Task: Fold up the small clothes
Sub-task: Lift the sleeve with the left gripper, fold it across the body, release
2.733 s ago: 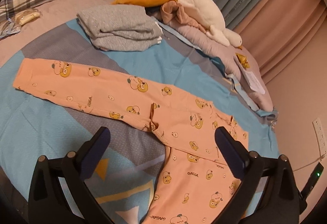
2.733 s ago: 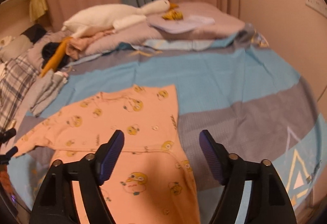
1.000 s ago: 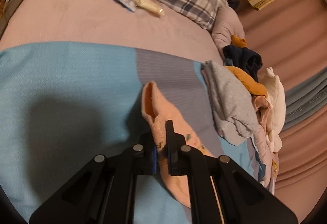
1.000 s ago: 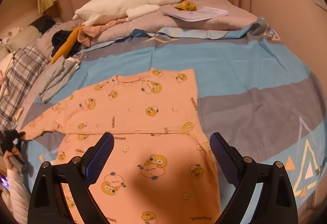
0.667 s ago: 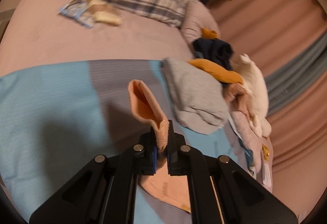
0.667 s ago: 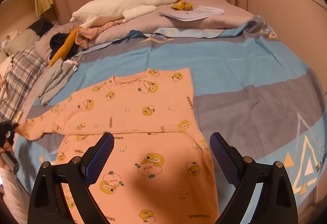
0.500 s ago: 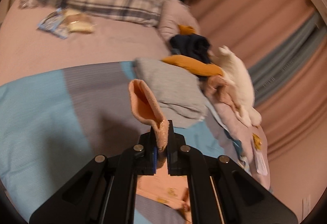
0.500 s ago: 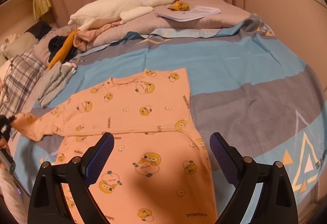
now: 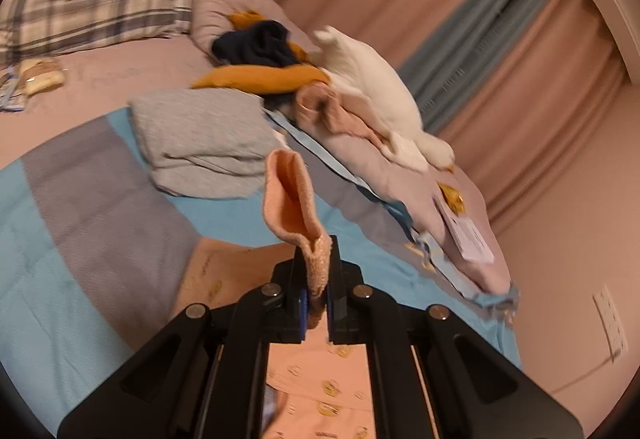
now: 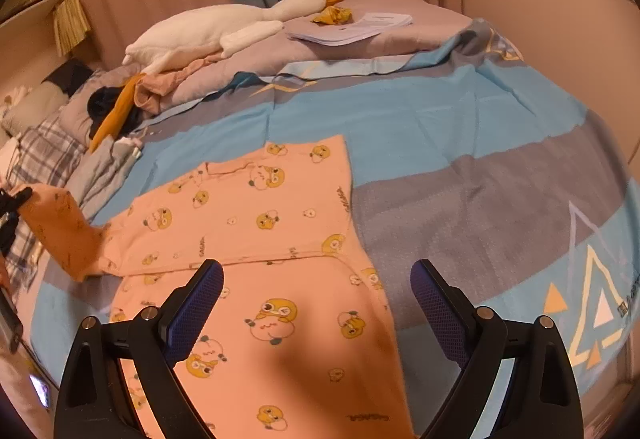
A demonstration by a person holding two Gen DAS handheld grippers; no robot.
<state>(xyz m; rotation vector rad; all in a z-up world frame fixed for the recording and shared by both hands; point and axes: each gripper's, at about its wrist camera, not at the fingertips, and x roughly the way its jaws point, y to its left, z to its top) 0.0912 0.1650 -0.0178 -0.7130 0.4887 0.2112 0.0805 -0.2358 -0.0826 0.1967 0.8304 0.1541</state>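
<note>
A peach child's top with yellow duck prints lies flat on the blue and grey bedspread. My left gripper is shut on the cuff of its sleeve and holds it lifted above the bed. In the right wrist view the lifted sleeve rises at the far left, with the left gripper at the frame edge. My right gripper is open and empty, hovering above the top's lower part.
A folded grey garment lies beyond the sleeve. Behind it sits a pile of dark, mustard and pink clothes and a white plush goose. Plaid pillow at the back left. Papers lie on the lilac duvet.
My left gripper shut on the sleeve cuff, lifted it off the bed and carried it in toward the top's body. My right gripper stayed open, hovering in about the same place.
</note>
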